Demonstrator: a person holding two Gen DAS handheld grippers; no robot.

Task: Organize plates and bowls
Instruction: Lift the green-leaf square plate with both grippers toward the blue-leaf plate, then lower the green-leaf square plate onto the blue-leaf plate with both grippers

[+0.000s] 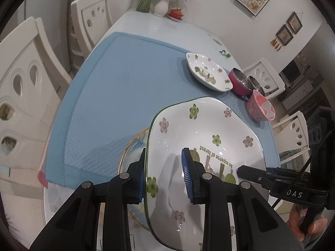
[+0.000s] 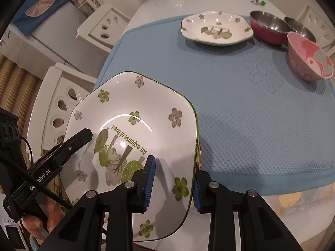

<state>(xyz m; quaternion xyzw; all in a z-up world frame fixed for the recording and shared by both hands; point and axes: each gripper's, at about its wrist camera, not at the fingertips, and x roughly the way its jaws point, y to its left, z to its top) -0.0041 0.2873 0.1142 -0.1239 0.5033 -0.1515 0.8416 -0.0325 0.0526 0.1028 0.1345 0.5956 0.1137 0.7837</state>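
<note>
Flowered plate (image 1: 201, 146) hangs tilted above the surface's near edge, pinched on its left rim by the left gripper (image 1: 165, 177) and on its right rim by the right gripper (image 2: 173, 179), both angled steeply down. Far-right corner: a matching plate (image 2: 215, 29), two steel bowls (image 2: 268, 25) and a pink bowl (image 2: 309, 60), all empty.

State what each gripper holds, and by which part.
Both hold one floral plate: left gripper clamps its left rim, right gripper its right rim.
</note>
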